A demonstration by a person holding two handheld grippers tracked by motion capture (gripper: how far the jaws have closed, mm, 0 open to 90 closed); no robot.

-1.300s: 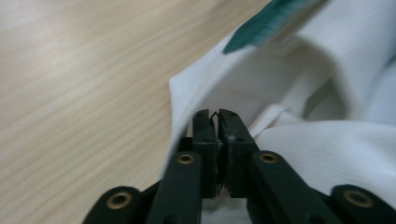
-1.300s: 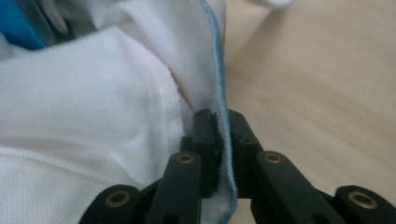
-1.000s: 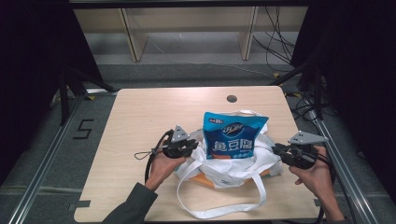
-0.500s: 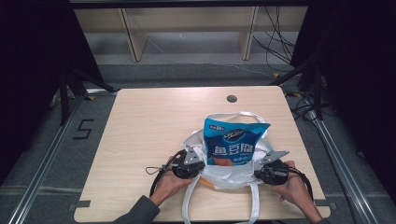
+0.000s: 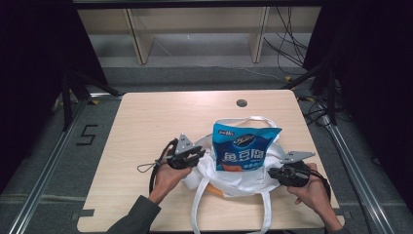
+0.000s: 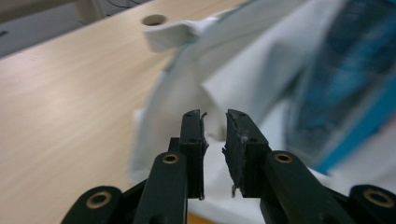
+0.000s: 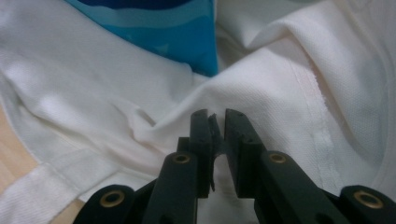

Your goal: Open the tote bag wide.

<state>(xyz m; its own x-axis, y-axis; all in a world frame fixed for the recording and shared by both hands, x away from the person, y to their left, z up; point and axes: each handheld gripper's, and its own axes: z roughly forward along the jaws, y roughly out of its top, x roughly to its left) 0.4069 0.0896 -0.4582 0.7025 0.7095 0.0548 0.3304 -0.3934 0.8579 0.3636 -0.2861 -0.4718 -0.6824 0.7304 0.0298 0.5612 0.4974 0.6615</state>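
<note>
A white tote bag [image 5: 243,183] lies on the wooden table [image 5: 160,122] with a blue snack bag [image 5: 246,146] standing upright in it. My left gripper [image 5: 198,157] is at the bag's left edge. In the left gripper view its jaws [image 6: 215,116] stand slightly open, the white cloth [image 6: 233,70] just beyond them and the blue snack bag [image 6: 345,93] to the right. My right gripper [image 5: 271,173] is at the bag's right side. In the right gripper view its tips [image 7: 215,115] pinch a ridge of the cloth [image 7: 280,79], below the snack bag [image 7: 159,28].
The tote's long straps [image 5: 263,209] trail toward the table's front edge. Something orange [image 5: 216,190] peeks from under the cloth. A round hole [image 5: 241,103] sits near the table's far edge. Bare wood spreads to the left and behind the bag.
Both hands drew the bag toward the front edge, then shifted back a little. The left jaws have come apart off the cloth; the snack bag stays upright.
</note>
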